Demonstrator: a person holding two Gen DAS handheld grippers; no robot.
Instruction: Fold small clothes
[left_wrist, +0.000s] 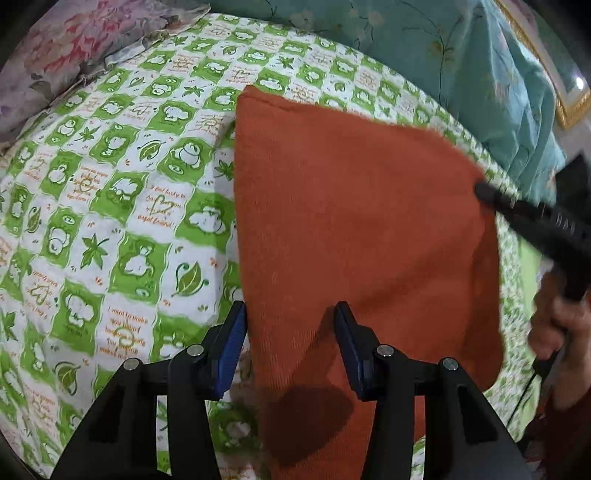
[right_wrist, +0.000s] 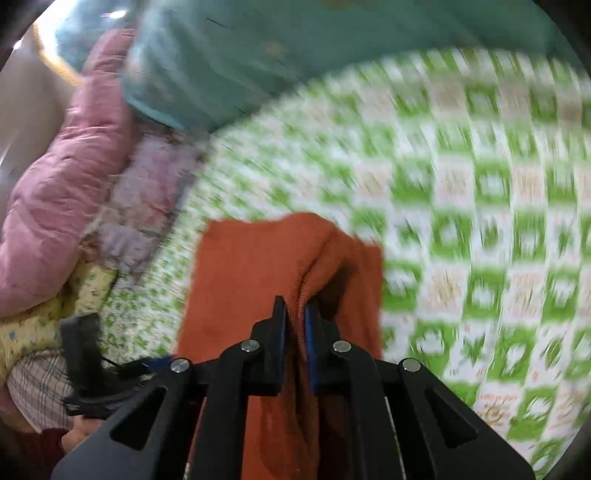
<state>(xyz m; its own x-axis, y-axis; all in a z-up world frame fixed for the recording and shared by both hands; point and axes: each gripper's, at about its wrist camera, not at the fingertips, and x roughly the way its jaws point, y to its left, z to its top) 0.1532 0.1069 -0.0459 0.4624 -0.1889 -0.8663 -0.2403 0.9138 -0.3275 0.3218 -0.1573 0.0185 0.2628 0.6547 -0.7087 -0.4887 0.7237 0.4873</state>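
An orange knitted cloth (left_wrist: 351, 221) lies on the green-and-white patterned bed sheet (left_wrist: 110, 192), its right side lifted. My left gripper (left_wrist: 291, 332) is open above the cloth's near left part; its blue pads (left_wrist: 232, 343) stand apart and grip nothing. The right gripper (left_wrist: 484, 190) comes in from the right of the left wrist view and pinches the cloth's right edge, with a hand (left_wrist: 565, 325) behind it. In the blurred right wrist view, my right gripper (right_wrist: 295, 314) is shut on a bunched fold of the orange cloth (right_wrist: 251, 266), which hangs down from the pads.
A teal quilt (left_wrist: 461, 74) is heaped along the far side of the bed, beside a floral pillow (left_wrist: 74, 55). A pink padded cover (right_wrist: 55, 184) and yellow fabric (right_wrist: 44, 325) lie at the left. The left gripper's body (right_wrist: 85, 362) shows low at the left.
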